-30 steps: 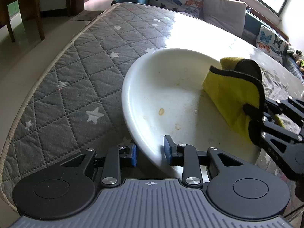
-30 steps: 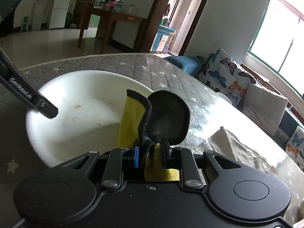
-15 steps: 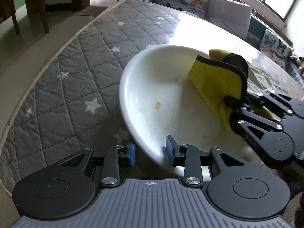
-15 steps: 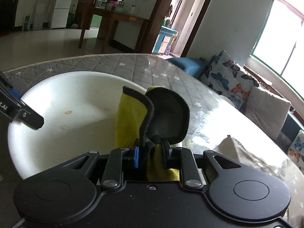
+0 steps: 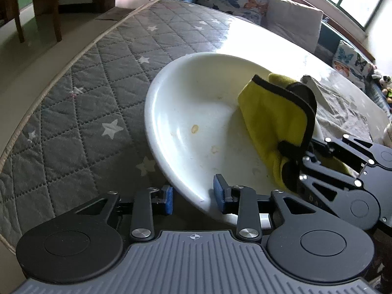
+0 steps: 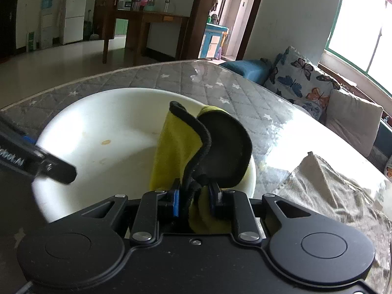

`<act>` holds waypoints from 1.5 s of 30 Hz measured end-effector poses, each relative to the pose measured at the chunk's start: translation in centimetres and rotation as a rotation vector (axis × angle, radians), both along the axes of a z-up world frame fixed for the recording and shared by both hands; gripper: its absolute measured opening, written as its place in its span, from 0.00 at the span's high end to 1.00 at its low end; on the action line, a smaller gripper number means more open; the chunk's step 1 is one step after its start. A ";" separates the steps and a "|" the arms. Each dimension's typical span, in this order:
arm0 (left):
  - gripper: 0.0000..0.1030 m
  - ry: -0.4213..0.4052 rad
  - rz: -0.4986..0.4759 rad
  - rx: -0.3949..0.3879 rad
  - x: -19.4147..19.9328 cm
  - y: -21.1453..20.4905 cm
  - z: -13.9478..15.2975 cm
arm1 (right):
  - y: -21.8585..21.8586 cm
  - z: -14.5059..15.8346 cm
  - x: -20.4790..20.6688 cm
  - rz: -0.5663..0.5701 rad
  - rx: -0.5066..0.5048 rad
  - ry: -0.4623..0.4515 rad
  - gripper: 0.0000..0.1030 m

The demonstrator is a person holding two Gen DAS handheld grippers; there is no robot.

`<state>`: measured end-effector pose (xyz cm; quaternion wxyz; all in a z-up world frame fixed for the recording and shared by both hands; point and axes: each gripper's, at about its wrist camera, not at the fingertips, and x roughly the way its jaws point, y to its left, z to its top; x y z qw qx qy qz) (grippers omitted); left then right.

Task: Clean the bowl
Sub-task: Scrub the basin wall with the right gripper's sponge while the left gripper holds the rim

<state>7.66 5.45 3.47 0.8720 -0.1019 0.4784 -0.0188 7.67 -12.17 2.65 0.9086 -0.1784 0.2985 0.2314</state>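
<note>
White bowl (image 5: 186,112): near rim straddled by left gripper (image 5: 193,197), seemingly unclamped. Yellow cloth (image 5: 272,122): pinched in right gripper (image 6: 196,202), now further inside bowl.

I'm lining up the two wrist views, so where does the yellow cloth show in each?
Left wrist: the yellow cloth sits right of centre, draped inside the white bowl, pinched by the right gripper entering from the right.
Right wrist: the cloth is at centre, rising from that gripper over the bowl.
Shared landmark: the orange-brown speck in the bowl.
</note>
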 end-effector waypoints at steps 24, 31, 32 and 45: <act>0.67 0.028 -0.182 0.015 0.6 1.9 0.1 | 0.7 0.8 -3.6 -0.004 -0.008 0.021 0.78; 0.66 0.020 -0.212 0.022 0.6 2.1 -0.1 | 0.7 0.5 -2.4 -0.017 -0.012 0.017 0.78; 0.66 0.019 -0.215 0.022 0.5 2.2 0.0 | 0.7 0.4 -2.3 -0.019 -0.013 0.016 0.78; 0.64 0.026 -0.256 0.035 0.8 2.2 0.0 | 0.8 -0.2 0.0 -0.039 -0.021 0.009 0.78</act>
